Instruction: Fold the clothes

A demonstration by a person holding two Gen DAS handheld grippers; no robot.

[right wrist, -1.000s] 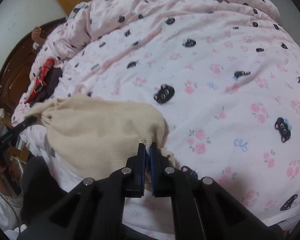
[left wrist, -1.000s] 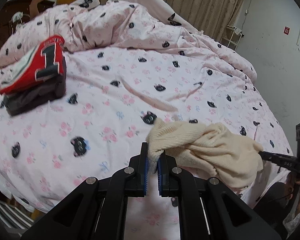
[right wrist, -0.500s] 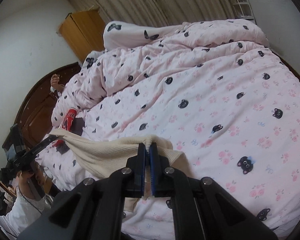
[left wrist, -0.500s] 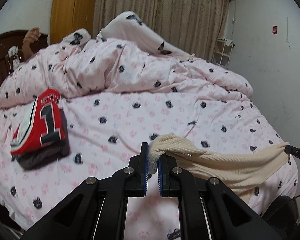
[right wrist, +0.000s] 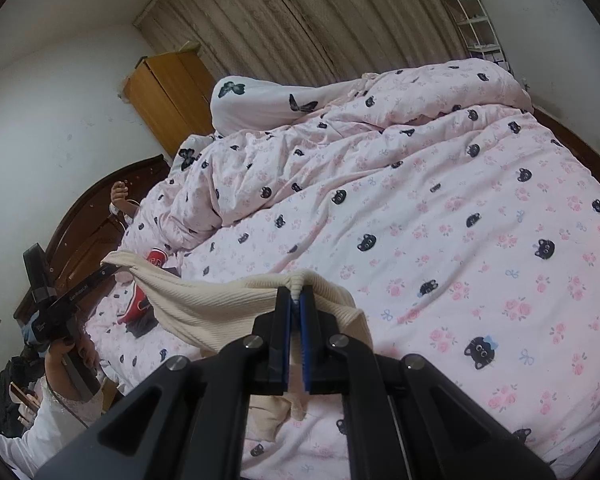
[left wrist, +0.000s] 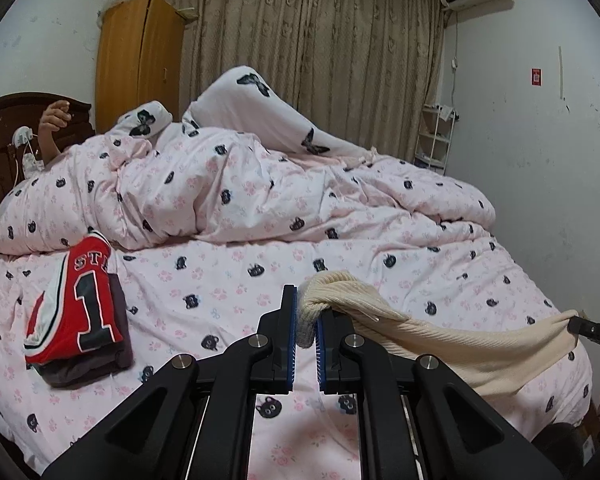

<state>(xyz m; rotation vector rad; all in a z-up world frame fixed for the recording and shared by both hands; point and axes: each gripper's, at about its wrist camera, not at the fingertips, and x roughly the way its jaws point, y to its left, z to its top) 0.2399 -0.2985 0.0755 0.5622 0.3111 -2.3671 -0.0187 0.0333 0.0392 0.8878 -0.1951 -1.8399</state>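
Above the near edge of the bed [left wrist: 260, 280], a cream ribbed-knit sweater [left wrist: 440, 340] hangs stretched between the left gripper [left wrist: 306, 320] at 6 o'clock and the right gripper [right wrist: 298, 312], each pinching a bunched corner. It looks light, limp and stretchy, so gripping thick hems seems safest. At 9 o'clock lie a folded red jersey [left wrist: 80, 304] and dark garment; no containers show.

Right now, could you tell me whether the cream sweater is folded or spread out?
Spread out, not folded: the sweater hangs stretched between the left gripper and the right gripper, above the bed.
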